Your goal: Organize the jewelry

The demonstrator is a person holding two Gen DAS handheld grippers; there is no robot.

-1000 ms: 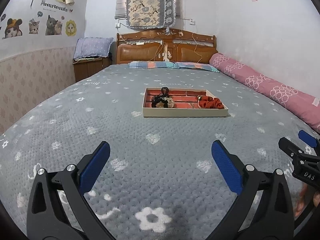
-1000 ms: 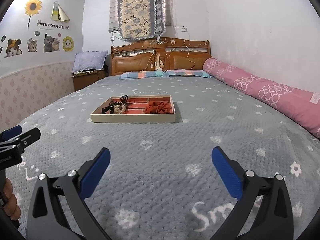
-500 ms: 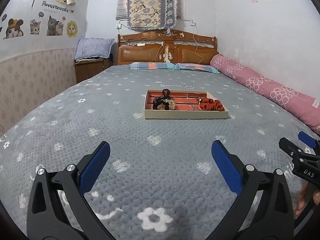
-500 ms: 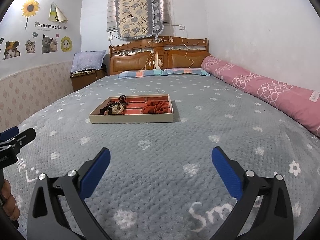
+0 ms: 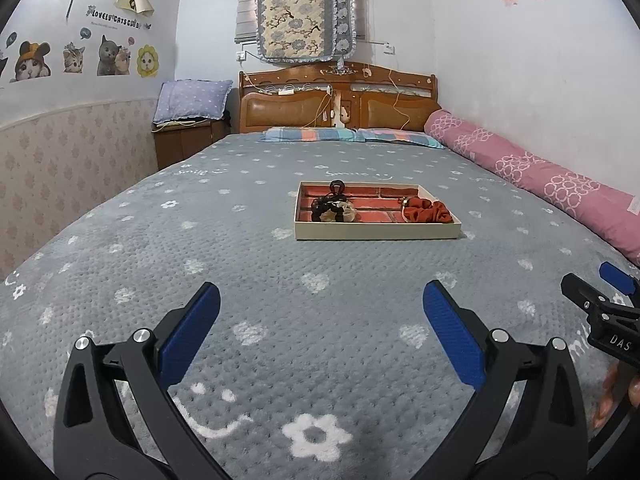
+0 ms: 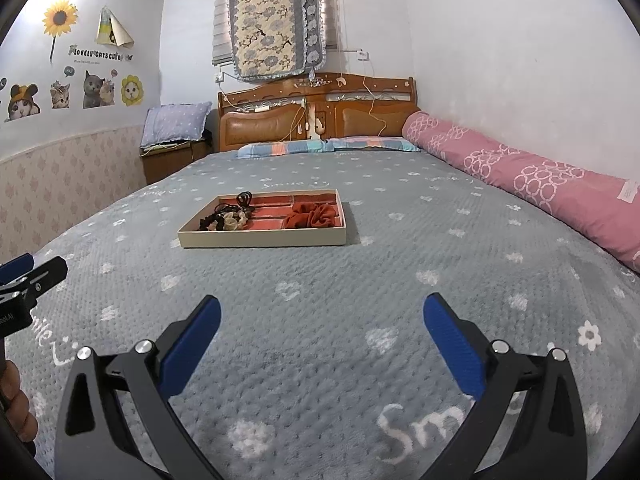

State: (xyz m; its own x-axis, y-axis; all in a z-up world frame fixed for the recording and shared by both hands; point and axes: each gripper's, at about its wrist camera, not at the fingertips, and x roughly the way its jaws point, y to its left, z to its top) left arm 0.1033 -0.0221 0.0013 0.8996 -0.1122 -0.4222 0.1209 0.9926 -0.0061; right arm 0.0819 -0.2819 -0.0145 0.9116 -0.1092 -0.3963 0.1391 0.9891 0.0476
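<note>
We hold both grippers, left [image 5: 320, 312] and right [image 6: 322, 320], spread wide and empty; tangled pieces in the tray [image 5: 378, 234] may snag together.

Tray [image 5: 376, 233] on bed [image 5: 240, 264]; scrunchie [image 5: 426, 213] right of hair clips [image 5: 333, 209].

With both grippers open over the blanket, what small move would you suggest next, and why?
Probably bring the left hand-held gripper forward toward the tray. Both it and the right hand-held gripper are open and empty, well short of the tray, where the black hair clip, tangled dark pieces and red scrunchie lie.
</note>
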